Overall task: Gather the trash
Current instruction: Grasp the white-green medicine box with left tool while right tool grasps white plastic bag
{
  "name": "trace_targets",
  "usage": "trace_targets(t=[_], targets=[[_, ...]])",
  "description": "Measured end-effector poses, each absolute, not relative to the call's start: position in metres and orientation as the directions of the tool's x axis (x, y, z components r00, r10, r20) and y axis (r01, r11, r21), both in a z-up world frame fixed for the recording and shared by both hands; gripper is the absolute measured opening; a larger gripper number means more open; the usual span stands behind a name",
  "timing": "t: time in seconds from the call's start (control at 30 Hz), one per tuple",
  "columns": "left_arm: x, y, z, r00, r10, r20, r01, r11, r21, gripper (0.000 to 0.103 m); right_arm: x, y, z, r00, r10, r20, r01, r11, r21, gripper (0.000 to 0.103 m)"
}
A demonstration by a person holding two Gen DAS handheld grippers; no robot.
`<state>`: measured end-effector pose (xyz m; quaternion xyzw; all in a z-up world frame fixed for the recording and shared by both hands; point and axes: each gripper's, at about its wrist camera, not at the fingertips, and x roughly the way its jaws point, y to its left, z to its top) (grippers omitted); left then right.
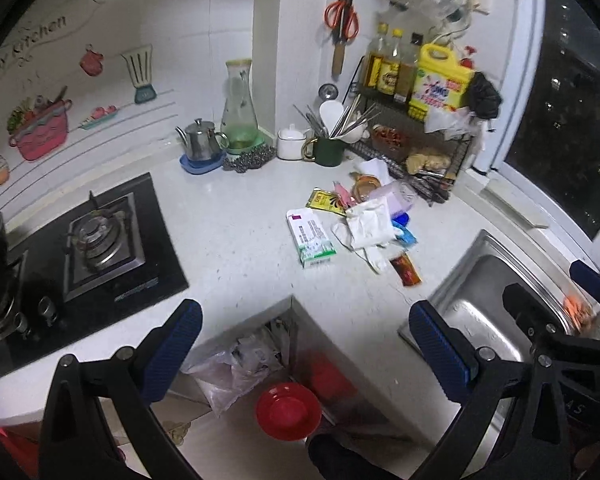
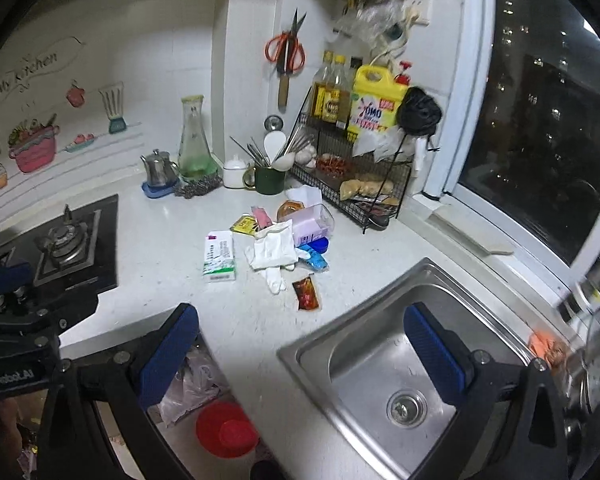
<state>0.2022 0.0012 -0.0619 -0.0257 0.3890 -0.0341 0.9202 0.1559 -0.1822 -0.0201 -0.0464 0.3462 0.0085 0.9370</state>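
A heap of trash lies on the white counter near the corner rack: a white and green carton [image 1: 311, 237] [image 2: 220, 255], crumpled white gloves [image 1: 370, 224] [image 2: 272, 250], a brown sauce packet [image 1: 407, 269] [image 2: 306, 293], a yellow packet [image 1: 325, 201] [image 2: 244, 224], a pale purple plastic box [image 2: 310, 222] and blue wrappers [image 2: 315, 256]. My left gripper [image 1: 306, 354] hangs open over the counter's front edge, well short of the heap. My right gripper [image 2: 300, 354] is open too, above the sink rim. A clear bag with trash [image 1: 236, 368] [image 2: 188, 390] sits on the floor below.
A gas hob [image 1: 100, 236] fills the counter's left side. A steel sink [image 2: 400, 360] lies at the right. A wire rack with bottles [image 2: 352, 152], a green mug of utensils [image 2: 269, 178], a kettle [image 1: 200, 144] and a glass carafe [image 1: 239, 112] line the back. A red bowl [image 1: 288, 410] sits on the floor.
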Motion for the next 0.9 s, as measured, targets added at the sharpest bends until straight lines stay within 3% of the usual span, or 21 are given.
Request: trace_targets(t=[0.47, 0.67, 0.77, 0.9], targets=[[0.390, 0.012, -0.164, 0.512, -0.080, -0.855, -0.018, 0.994, -0.104, 0.103, 0.333, -0.171, -0.106, 0.608, 0.060, -0.791, -0.196, 0.978, -0.077, 0.103], [0.433, 0.012, -0.208, 0.441, -0.083, -0.894, -0.025, 0.994, -0.105, 0.103, 0.384, -0.157, -0.155, 0.523, 0.092, -0.847, -0.283, 0.956, -0.071, 0.096], [0.445, 0.012, -0.221, 0.418, -0.073, -0.905, -0.033, 0.995, -0.095, 0.103, 0.403, -0.153, -0.174, 0.487, 0.098, -0.868, -0.308, 0.949, -0.066, 0.089], [0.454, 0.010, -0.232, 0.395, -0.093, -0.914, -0.029, 0.993, -0.113, 0.103, 0.413, -0.150, -0.191, 0.420, 0.116, -0.900, -0.336, 0.941, -0.035, 0.063]])
